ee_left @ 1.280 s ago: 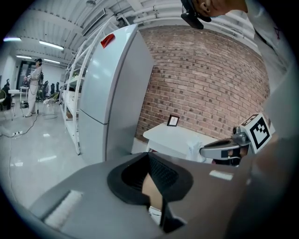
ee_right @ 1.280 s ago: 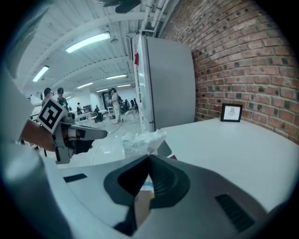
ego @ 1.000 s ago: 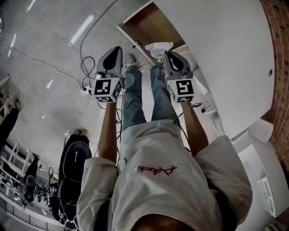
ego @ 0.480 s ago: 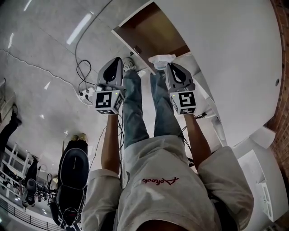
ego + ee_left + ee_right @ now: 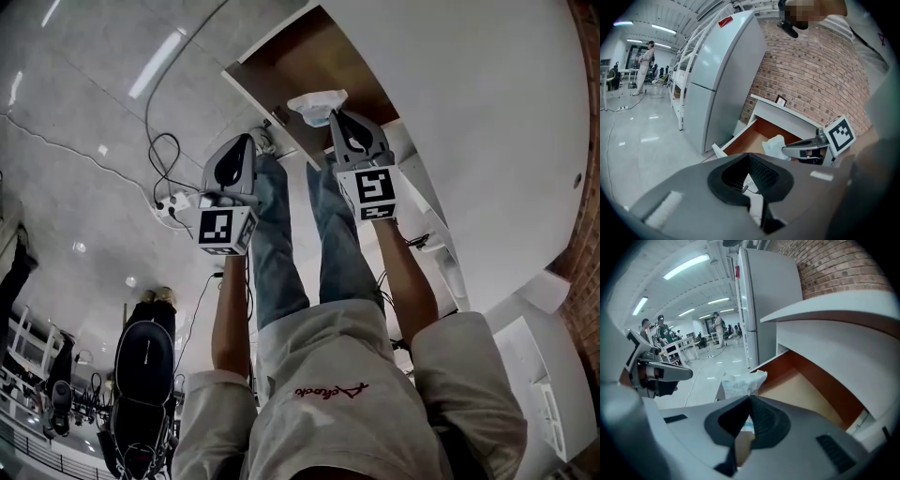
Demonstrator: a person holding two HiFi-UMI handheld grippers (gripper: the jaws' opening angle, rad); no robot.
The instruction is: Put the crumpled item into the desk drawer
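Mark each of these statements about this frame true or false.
1. The desk drawer is open. True.
2. The left tongs hold the crumpled item. False: the right tongs are shut on it, and the left tongs are shut with nothing between them.
3. The crumpled item lies on the drawer's bottom. False: it is pinched at the tips of the right tongs, at the open drawer's front edge.
4. A tall grey fridge stands next to the desk, against a brick wall. True.
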